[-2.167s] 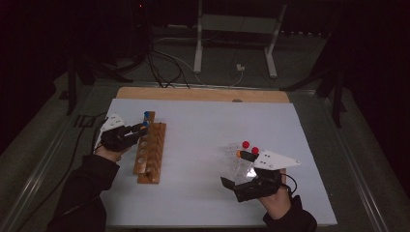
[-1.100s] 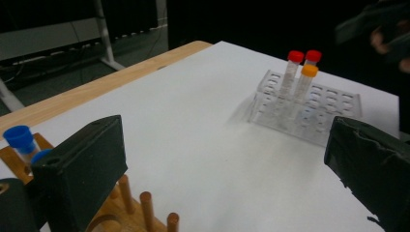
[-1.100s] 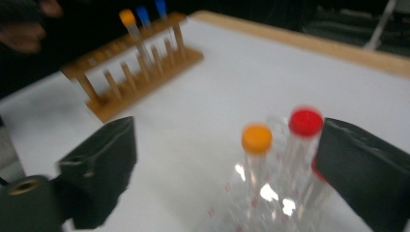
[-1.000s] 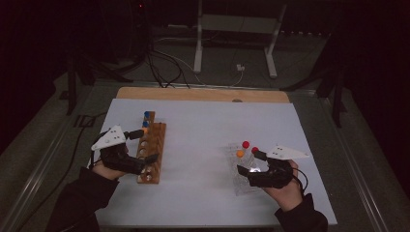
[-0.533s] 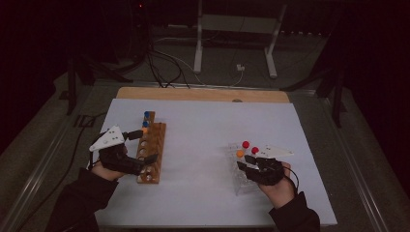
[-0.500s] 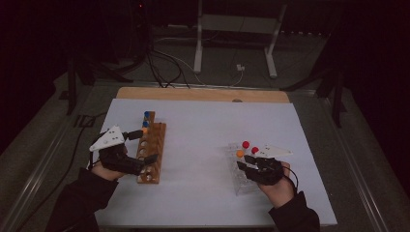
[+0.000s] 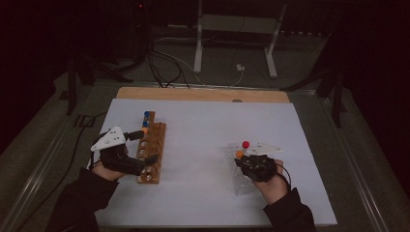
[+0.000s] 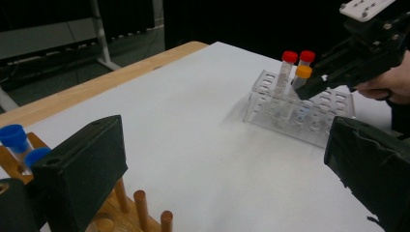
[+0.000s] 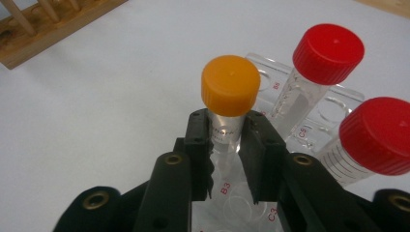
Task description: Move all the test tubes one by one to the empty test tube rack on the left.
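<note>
With the right gripper [image 9: 227, 159] pinching the clear, orange-capped plastic tube [image 9: 227, 108] standing in the transparent rack [image 8: 314, 121] at the table's near right, and the left gripper [image 8: 217, 159] spread near the wooden rack [image 7: 152, 152], a tilted lift could drag that rack.

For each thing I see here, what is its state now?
Orange-capped tube: upright, capped, clamped by right gripper.
Red-capped tubes: capped, standing in clear rack.
Blue-capped tubes: capped, standing in wooden rack.
Left gripper: open, at wooden rack, holding nothing.
</note>
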Demonstrator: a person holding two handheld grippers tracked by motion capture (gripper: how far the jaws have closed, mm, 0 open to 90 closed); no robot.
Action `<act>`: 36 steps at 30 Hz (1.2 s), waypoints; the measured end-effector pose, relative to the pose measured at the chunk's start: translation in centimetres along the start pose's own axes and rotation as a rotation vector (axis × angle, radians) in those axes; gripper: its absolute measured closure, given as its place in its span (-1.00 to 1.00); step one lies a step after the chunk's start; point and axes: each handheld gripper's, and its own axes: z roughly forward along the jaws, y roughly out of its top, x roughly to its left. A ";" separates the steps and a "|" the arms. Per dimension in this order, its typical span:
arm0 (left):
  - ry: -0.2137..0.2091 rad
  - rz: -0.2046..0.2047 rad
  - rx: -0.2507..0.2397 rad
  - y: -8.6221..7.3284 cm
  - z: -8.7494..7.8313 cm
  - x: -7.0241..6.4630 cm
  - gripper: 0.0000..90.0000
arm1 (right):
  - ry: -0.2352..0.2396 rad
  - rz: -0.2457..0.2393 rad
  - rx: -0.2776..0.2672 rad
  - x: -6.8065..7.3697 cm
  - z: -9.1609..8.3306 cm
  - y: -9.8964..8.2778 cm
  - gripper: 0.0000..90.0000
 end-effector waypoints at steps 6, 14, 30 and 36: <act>0.000 0.001 0.005 0.0 0.0 0.0 -0.95 | -0.003 0.001 -0.008 0.0 -0.3 0.1 0.67; -0.011 0.003 0.009 0.2 0.0 -0.1 -0.95 | -0.015 -0.028 -0.054 0.3 -2.2 1.2 0.67; -0.079 0.022 0.005 1.5 0.8 -1.2 -0.95 | 0.053 -0.082 -0.173 2.1 -6.7 3.8 0.67; -0.128 0.038 0.010 2.2 1.7 -2.2 -0.95 | 0.098 -0.109 -0.149 3.3 -5.9 3.9 0.67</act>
